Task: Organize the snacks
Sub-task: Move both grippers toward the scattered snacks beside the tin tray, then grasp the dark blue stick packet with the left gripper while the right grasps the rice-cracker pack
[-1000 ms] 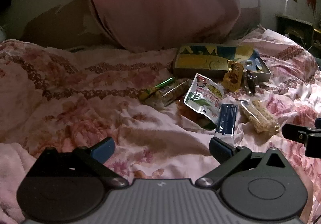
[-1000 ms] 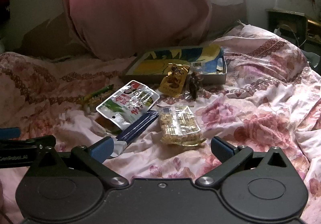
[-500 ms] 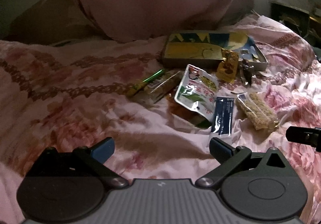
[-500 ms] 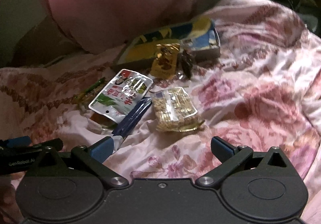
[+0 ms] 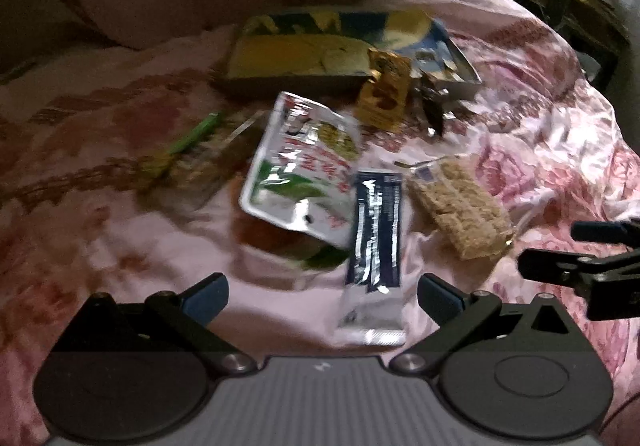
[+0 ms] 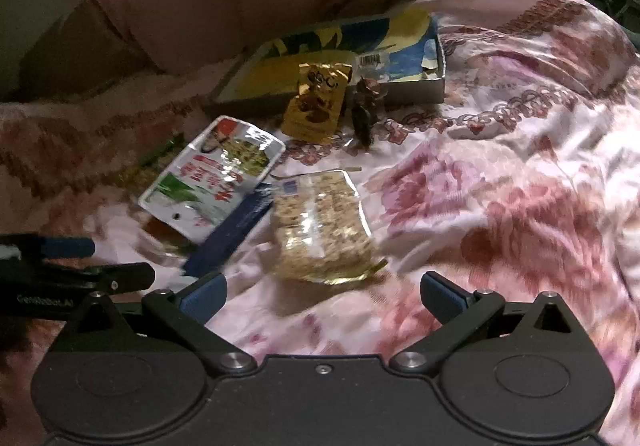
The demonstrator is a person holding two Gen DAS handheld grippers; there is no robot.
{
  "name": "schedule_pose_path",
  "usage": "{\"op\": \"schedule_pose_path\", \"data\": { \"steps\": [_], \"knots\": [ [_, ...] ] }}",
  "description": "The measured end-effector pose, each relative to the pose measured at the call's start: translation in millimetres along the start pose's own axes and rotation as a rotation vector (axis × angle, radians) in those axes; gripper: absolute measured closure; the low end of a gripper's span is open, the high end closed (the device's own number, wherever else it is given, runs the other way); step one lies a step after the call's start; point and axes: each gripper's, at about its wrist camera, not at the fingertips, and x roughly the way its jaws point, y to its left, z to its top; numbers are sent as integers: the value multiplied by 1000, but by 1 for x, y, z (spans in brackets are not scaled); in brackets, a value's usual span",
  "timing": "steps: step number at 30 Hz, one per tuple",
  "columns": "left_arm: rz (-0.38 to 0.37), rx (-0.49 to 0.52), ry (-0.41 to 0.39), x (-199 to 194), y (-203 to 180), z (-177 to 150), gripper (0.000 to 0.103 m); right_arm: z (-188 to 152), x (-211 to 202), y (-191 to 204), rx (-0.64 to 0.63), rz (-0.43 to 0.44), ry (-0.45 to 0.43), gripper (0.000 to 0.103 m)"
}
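Left tongs (image 5: 322,296): held spread and empty above the bed (image 5: 100,206), nearest the dark blue sachet (image 5: 376,230).
Right tongs (image 6: 322,296): spread, nothing gripped, near the clear cracker pack (image 6: 324,230).
Snacks: scattered on the floral bedspread; white-green pouch (image 5: 304,170) overlapped with the sachet.
Box (image 6: 340,58): behind, with the yellow packet (image 6: 316,102) leaned against it.

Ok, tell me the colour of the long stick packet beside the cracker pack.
Dark navy blue with a white end, clearest in the left wrist view: stick packet.
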Motion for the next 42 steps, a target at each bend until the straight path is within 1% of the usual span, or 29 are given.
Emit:
{"op": "schedule_pose_path", "data": {
  "steps": [3, 5, 7, 11, 15, 20, 24, 25, 26, 28, 30, 32, 33, 36, 37, 39, 41, 42],
  "knots": [
    [-36, 38, 31, 17, -4, 6, 0, 8, 17, -7, -46, -3, 21, 0],
    [-58, 39, 40, 25, -4, 7, 0, 10, 25, -11, -78, -9, 24, 0],
    [-84, 25, 56, 32, -2, 7, 0, 11, 31, -16, -81, -4, 23, 1],
    [-129, -26, 82, 42, 6, 6, 1, 13, 39, -21, -54, 60, 22, 1],
    [-173, -63, 95, 48, 13, 5, 3, 14, 41, -17, -68, 91, -9, 1],
    [-198, -76, 87, 46, 14, 5, 15, 20, 52, -17, -51, 122, -32, 1],
    [-218, -66, 81, 45, 9, 4, 22, 21, 62, -14, -51, 150, -16, 3],
    [-219, -61, 79, 46, 8, 4, 26, 21, 63, -12, -56, 149, -13, 3],
    [-219, -59, 78, 47, 6, 4, 30, 21, 65, -11, -62, 147, -11, 3],
    [-223, -61, 74, 49, 6, 5, 33, 21, 70, -9, -69, 138, -9, 6],
    [-228, -71, 72, 52, 7, 5, 38, 21, 73, -7, -71, 123, -8, 8],
    [-229, -71, 68, 54, 7, 5, 45, 20, 76, -7, -73, 111, -5, 10],
    [-227, -69, 66, 55, 7, 6, 46, 20, 76, -6, -75, 107, -3, 10],
    [-226, -67, 63, 59, 7, 6, 56, 18, 78, -3, -100, 92, 5, 11],
    [-228, -67, 64, 60, 7, 6, 61, 17, 79, -2, -108, 87, 8, 11],
    [-231, -64, 65, 60, 6, 7, 62, 16, 79, 0, -120, 79, 11, 11],
    [-226, -52, 64, 59, 4, 6, 65, 15, 79, 2, -139, 65, 9, 13],
    [-223, -45, 66, 58, 3, 6, 65, 14, 79, 4, -152, 55, 8, 19]
  ]
}}
